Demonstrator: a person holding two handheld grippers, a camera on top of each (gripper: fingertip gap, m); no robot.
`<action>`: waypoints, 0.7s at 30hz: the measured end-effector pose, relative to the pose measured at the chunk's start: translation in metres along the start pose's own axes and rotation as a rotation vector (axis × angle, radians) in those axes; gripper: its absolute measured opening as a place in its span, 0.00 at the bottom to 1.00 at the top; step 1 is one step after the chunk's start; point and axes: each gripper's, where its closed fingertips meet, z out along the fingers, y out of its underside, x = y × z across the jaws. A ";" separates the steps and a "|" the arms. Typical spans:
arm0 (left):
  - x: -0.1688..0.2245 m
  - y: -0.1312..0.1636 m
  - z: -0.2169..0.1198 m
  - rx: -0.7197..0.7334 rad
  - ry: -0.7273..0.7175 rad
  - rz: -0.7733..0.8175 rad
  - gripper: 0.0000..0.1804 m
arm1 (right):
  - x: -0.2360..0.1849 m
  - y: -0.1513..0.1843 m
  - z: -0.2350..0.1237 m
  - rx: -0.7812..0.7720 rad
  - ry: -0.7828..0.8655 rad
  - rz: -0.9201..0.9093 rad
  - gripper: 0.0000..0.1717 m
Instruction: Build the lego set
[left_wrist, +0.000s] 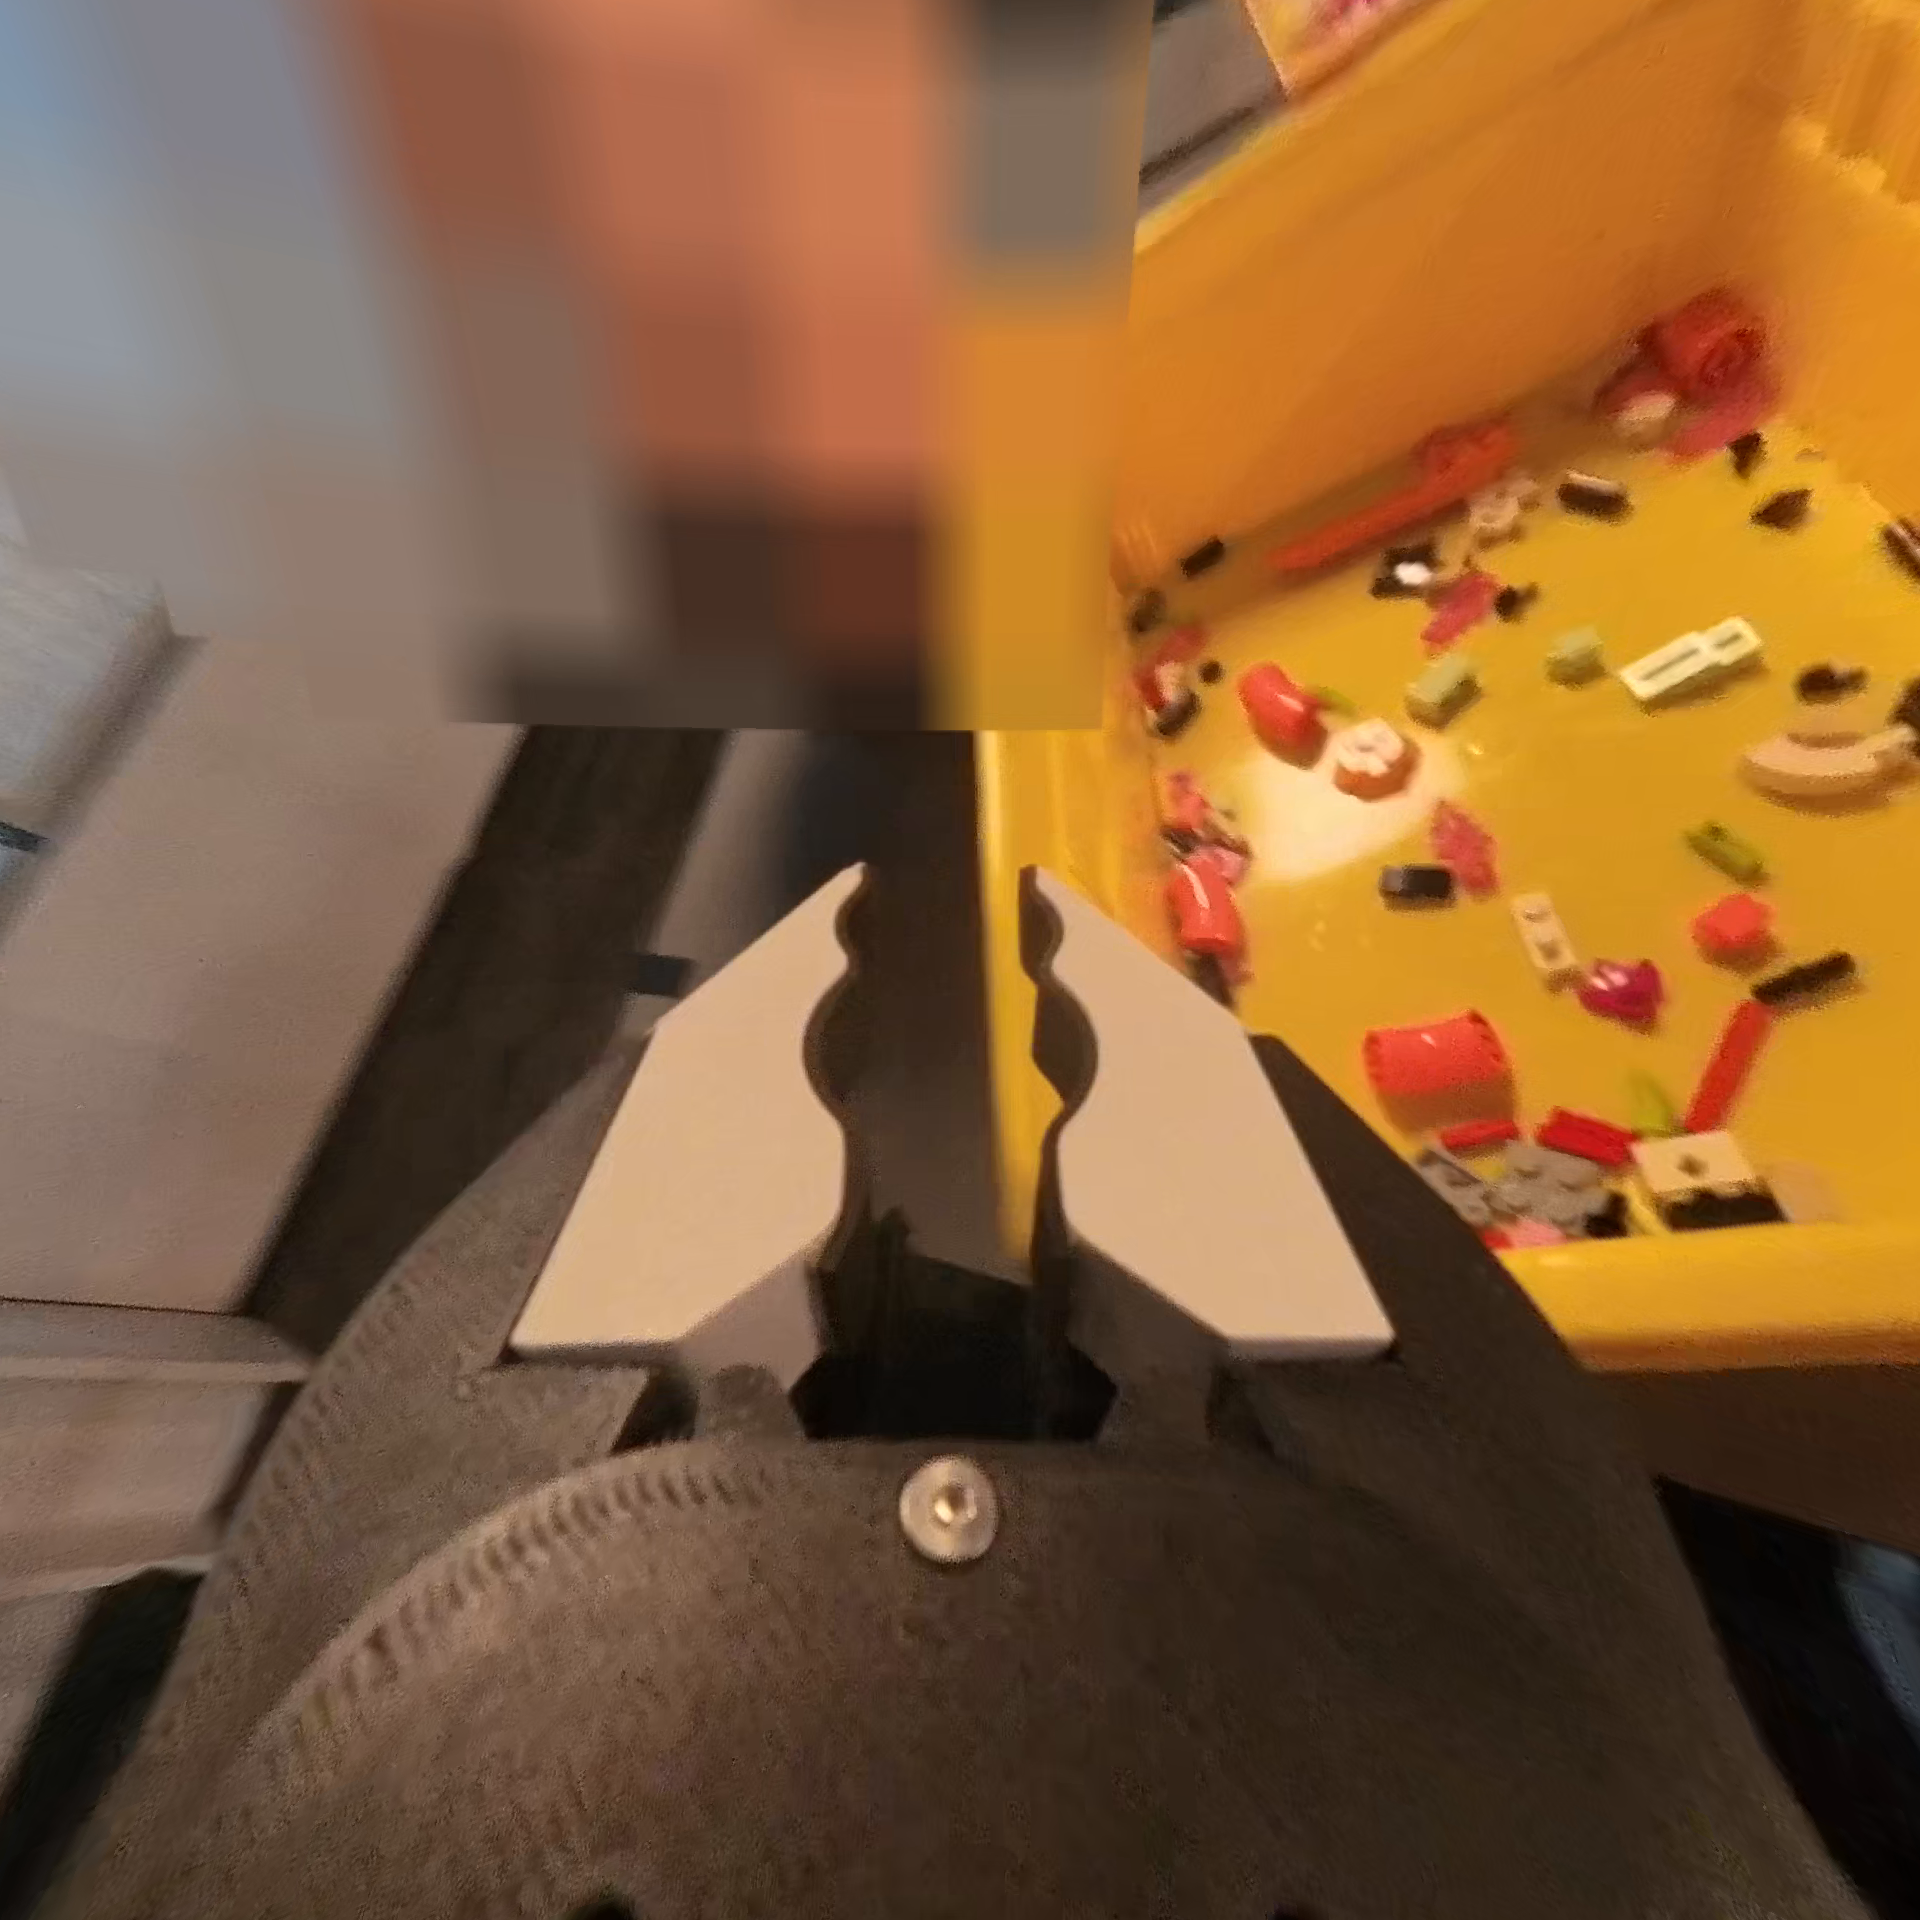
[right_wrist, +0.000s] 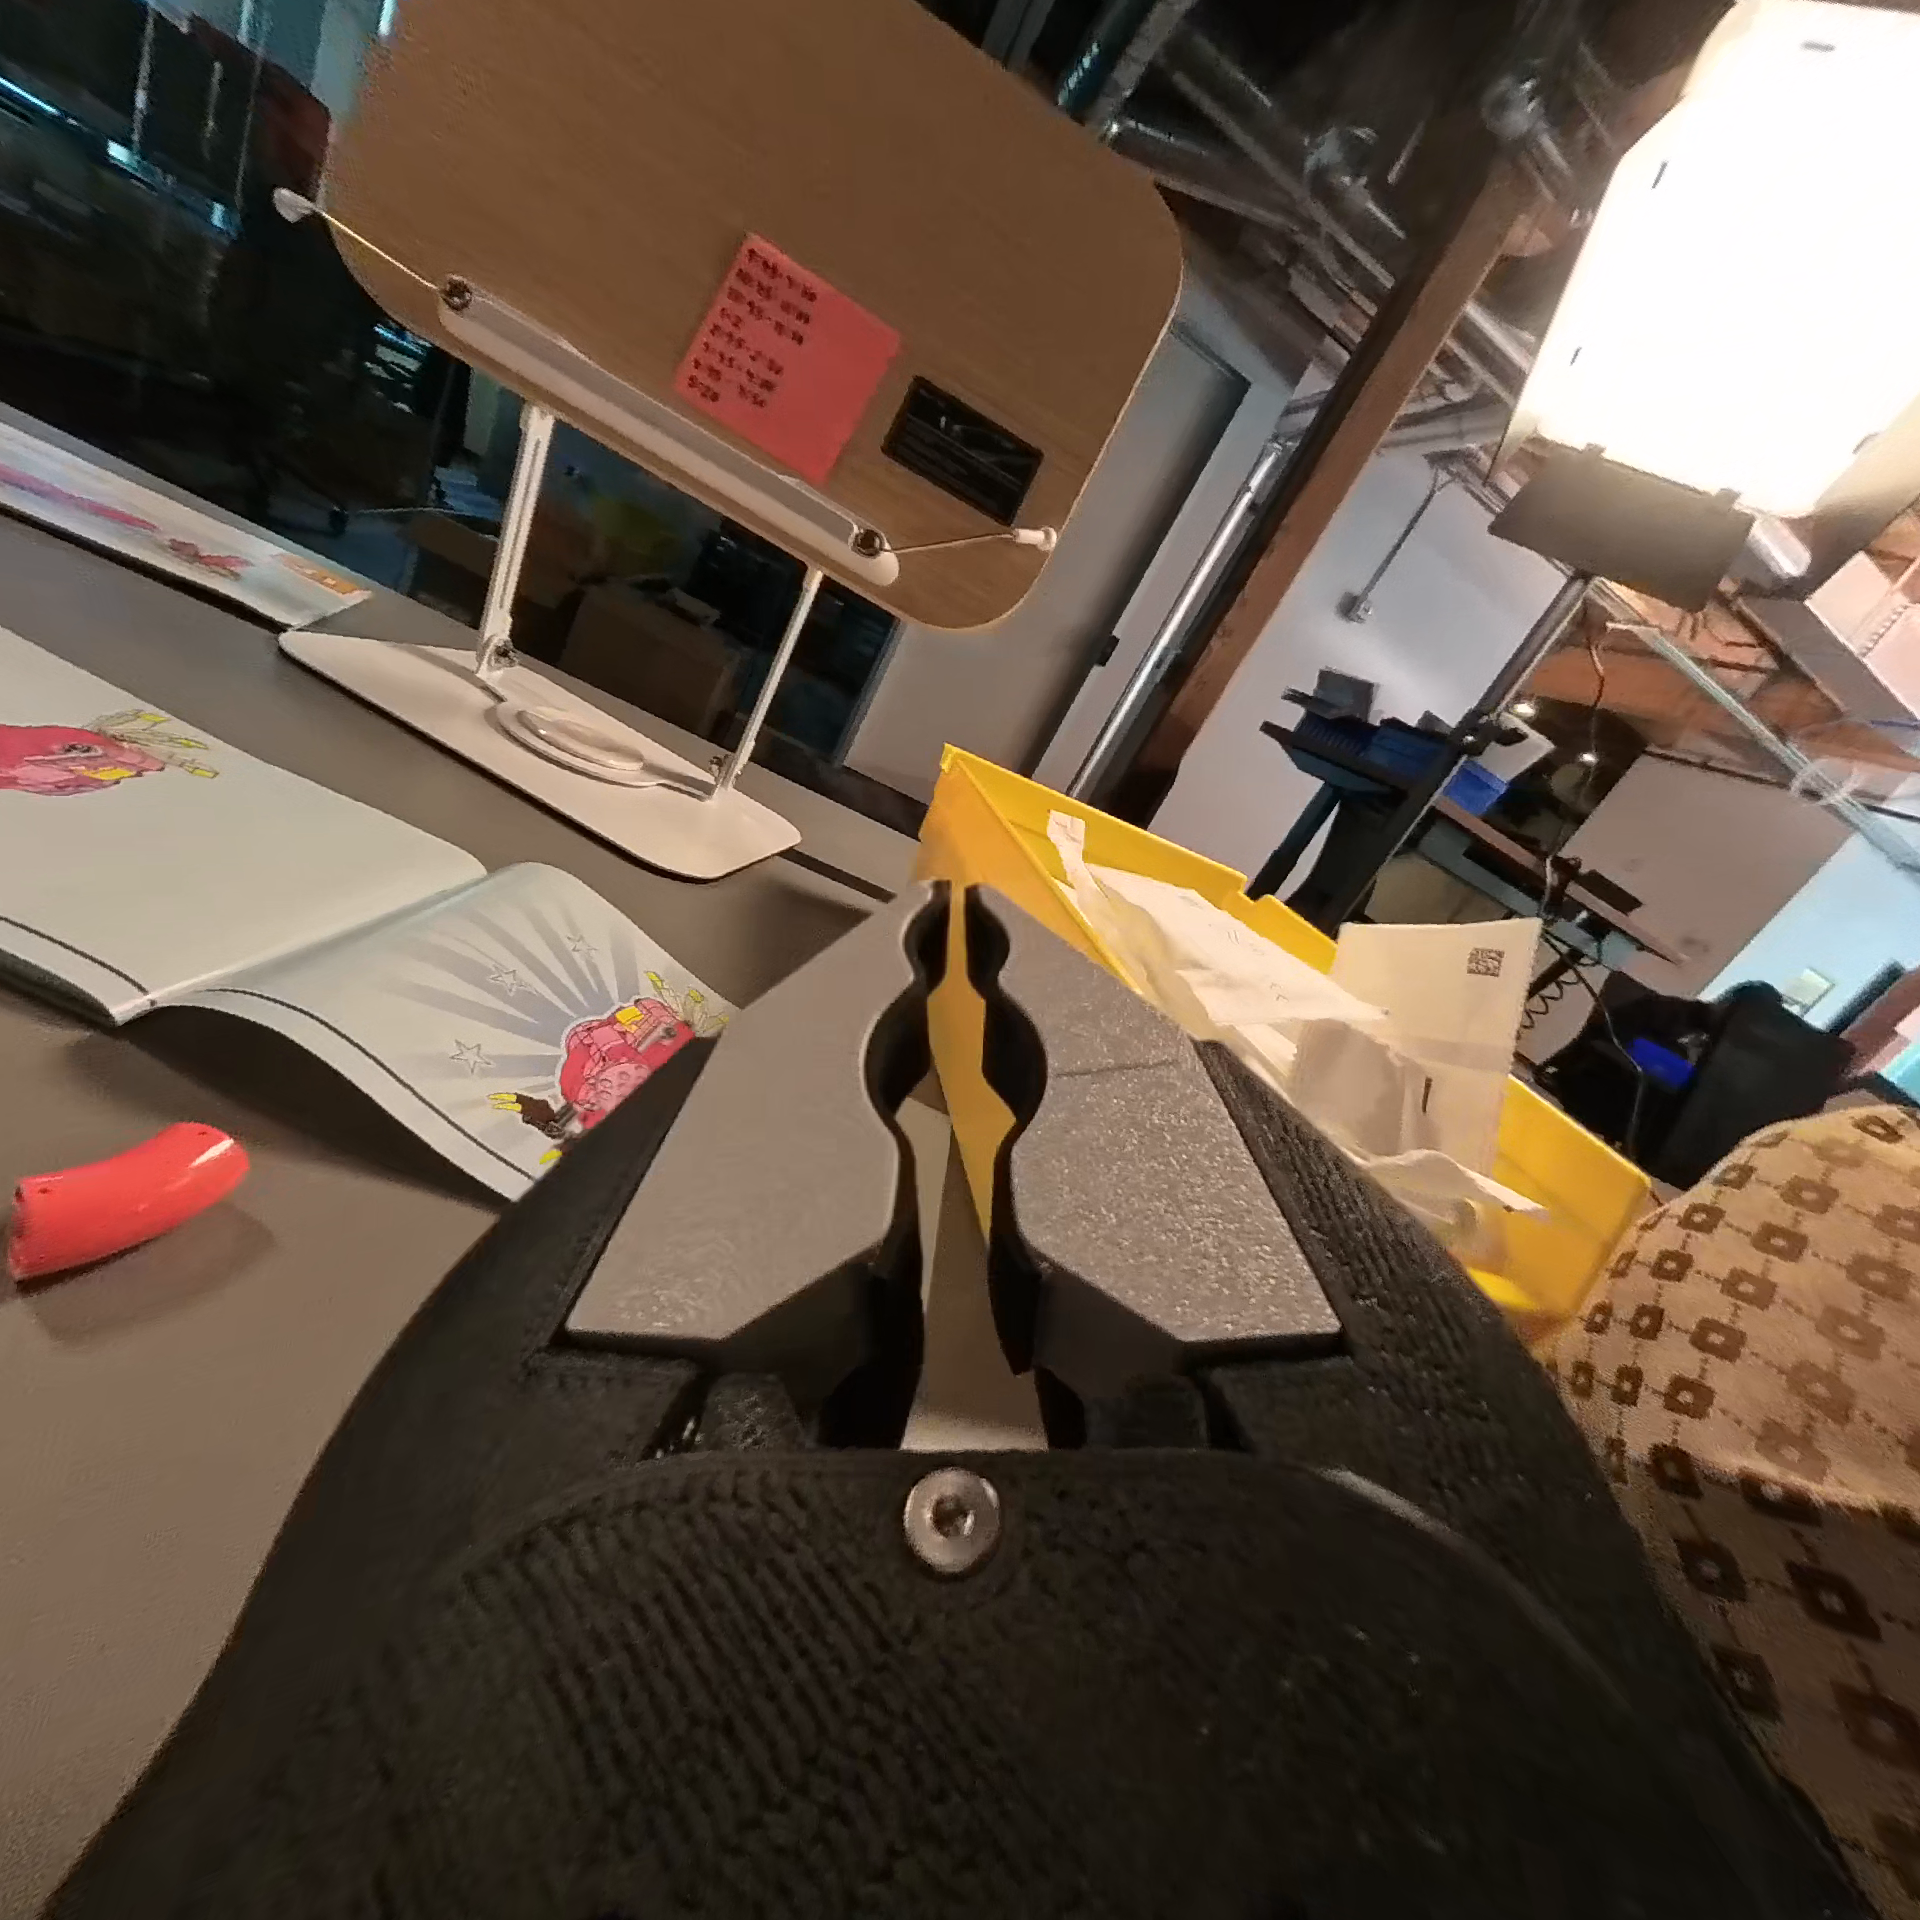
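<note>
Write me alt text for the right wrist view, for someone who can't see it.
The right gripper, its fingertips nearly together with nothing between them, points at a yellow bin stuffed with crumpled paper. To its left on the dark table lie an open illustrated booklet, a curved red piece and a wooden stand.

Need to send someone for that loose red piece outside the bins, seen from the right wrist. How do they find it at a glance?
Start at the open illustrated booklet on the dark table. Just in front of its near edge lies the curved red piece, alone on bare tabletop: glossy, tube-like, bent like a banana.
</note>
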 end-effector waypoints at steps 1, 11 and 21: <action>-0.009 -0.016 -0.010 0.044 -0.053 0.019 0.13 | 0.001 0.001 0.000 -0.006 0.010 0.004 0.00; 0.187 -0.215 -0.113 0.892 0.415 -0.106 0.04 | -0.058 -0.023 0.022 0.070 -0.154 -0.057 0.00; 0.384 -0.248 -0.129 1.141 0.862 -0.154 0.03 | -0.029 -0.017 0.074 0.113 -0.041 0.058 0.00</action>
